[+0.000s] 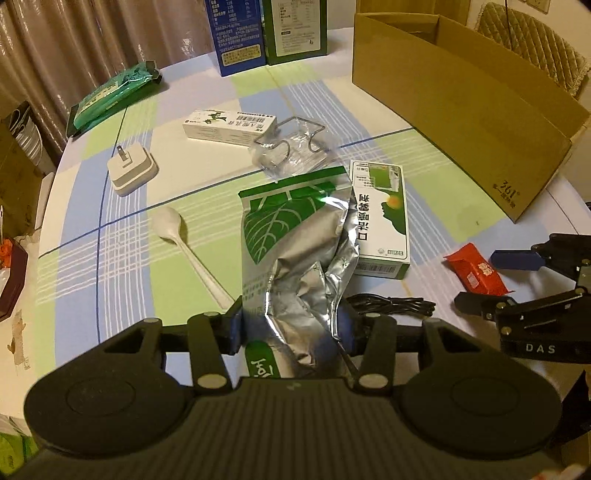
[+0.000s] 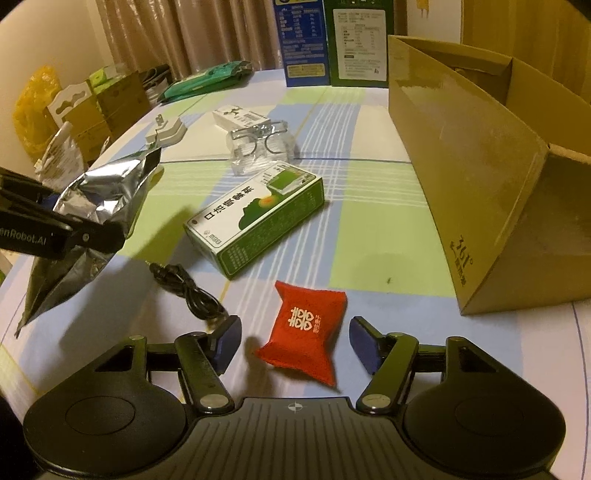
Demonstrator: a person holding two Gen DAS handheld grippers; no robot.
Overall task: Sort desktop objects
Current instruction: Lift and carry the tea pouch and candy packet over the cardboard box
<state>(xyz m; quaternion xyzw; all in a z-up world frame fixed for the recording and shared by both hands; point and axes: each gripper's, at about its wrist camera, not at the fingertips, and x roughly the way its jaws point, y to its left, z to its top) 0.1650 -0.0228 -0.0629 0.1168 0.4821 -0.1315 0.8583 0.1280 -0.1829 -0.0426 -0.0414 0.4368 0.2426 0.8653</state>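
My left gripper (image 1: pixel 291 326) is shut on a crumpled silver and green foil pouch (image 1: pixel 291 236) and holds it above the table; the pouch also shows at the left of the right wrist view (image 2: pixel 99 206). My right gripper (image 2: pixel 295 341) is open, its blue pads on either side of a red packet (image 2: pixel 304 330) that lies on the table, apart from both. The red packet also shows in the left wrist view (image 1: pixel 476 271). A green and white medicine box (image 2: pixel 255 225) lies in the middle, with a black cable (image 2: pixel 188 291) beside it.
A large open cardboard box (image 2: pixel 480 177) stands at the right. A white spoon (image 1: pixel 188 247), a white charger (image 1: pixel 131 171), a white carton (image 1: pixel 229 127), a clear plastic pack (image 1: pixel 291 151) and a green packet (image 1: pixel 110 96) lie on the checked tablecloth. Two tall boxes (image 1: pixel 266 33) stand at the back.
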